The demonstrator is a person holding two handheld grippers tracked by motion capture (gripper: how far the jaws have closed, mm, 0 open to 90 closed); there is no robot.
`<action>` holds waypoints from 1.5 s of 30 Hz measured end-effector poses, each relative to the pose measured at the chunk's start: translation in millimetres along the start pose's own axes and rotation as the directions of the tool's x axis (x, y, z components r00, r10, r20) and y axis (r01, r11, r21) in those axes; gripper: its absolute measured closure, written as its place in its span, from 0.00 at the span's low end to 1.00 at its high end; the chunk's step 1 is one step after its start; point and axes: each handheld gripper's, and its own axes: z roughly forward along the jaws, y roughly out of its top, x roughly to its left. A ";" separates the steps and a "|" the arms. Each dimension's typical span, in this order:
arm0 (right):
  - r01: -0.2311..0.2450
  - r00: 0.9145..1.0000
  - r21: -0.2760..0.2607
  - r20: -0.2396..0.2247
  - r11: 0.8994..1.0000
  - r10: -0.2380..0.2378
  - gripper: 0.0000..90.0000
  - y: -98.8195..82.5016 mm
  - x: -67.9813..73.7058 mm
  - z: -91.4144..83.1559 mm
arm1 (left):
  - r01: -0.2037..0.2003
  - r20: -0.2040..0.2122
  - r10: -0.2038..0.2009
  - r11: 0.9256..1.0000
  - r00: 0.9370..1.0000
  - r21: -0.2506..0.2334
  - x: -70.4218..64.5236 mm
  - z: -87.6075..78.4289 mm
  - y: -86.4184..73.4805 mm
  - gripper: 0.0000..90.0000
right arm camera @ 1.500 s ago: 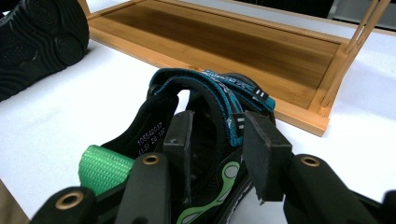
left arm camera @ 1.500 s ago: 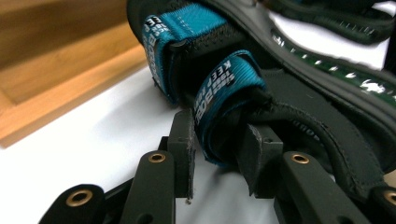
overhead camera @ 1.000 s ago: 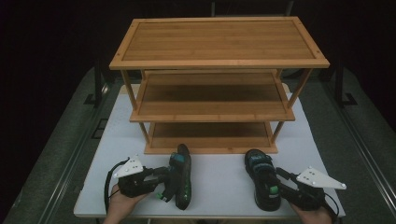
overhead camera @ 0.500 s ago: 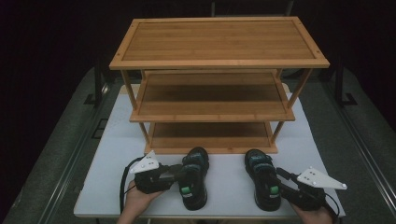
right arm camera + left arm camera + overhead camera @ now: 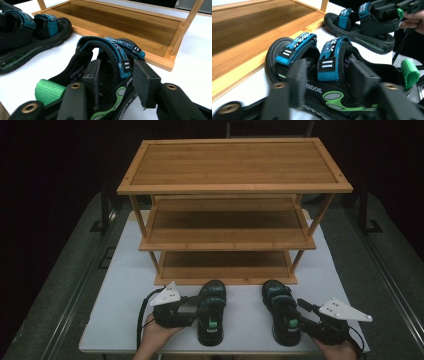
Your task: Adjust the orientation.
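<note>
Two black sandals with teal straps and green trim stand sole-down on the white table (image 5: 125, 285), toes toward a three-shelf bamboo shoe rack (image 5: 235, 165). My left gripper (image 5: 200, 309) comes in from the left and is shut on the left sandal (image 5: 214, 295). In the left gripper view its jaws (image 5: 329, 82) clasp the ankle-strap part of that sandal (image 5: 329, 65). My right gripper (image 5: 302, 306) is shut on the right sandal (image 5: 277, 295) from the right. One of its jaws (image 5: 117, 77) is inside the sandal (image 5: 110, 52) and the other outside its side wall.
All three rack shelves are bare, and the bottom shelf (image 5: 120, 25) lies just past the sandals' toes. In each gripper view the other sandal shows farther off (image 5: 364, 27) (image 5: 32, 35). White table stretches left and right of the rack. Beyond the table it is dark.
My left gripper has carried the left sandal to the right and turned it from its side onto its sole, toe to the rack. The right gripper and its sandal have stayed put.
</note>
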 end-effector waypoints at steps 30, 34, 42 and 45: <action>-0.025 0.995 0.095 0.097 0.995 0.016 0.82 6.6 5.3 14.9 | -0.030 -0.125 0.038 0.998 0.991 0.062 -9.5 0.0 4.8 0.79; -0.016 0.994 0.109 0.109 0.994 0.004 0.85 8.6 7.2 15.4 | -0.026 -0.134 0.033 0.999 0.990 0.047 -8.1 -1.0 3.0 0.81; -0.052 0.996 0.079 0.078 0.996 0.046 0.90 7.5 3.4 13.9 | 0.017 -0.112 -0.017 1.000 0.994 0.006 -3.7 -2.9 0.0 0.83; -0.035 0.998 0.073 0.057 0.997 0.031 0.90 8.6 6.4 13.4 | 0.025 -0.105 -0.026 1.000 0.994 -0.014 -2.7 -5.2 -0.1 0.84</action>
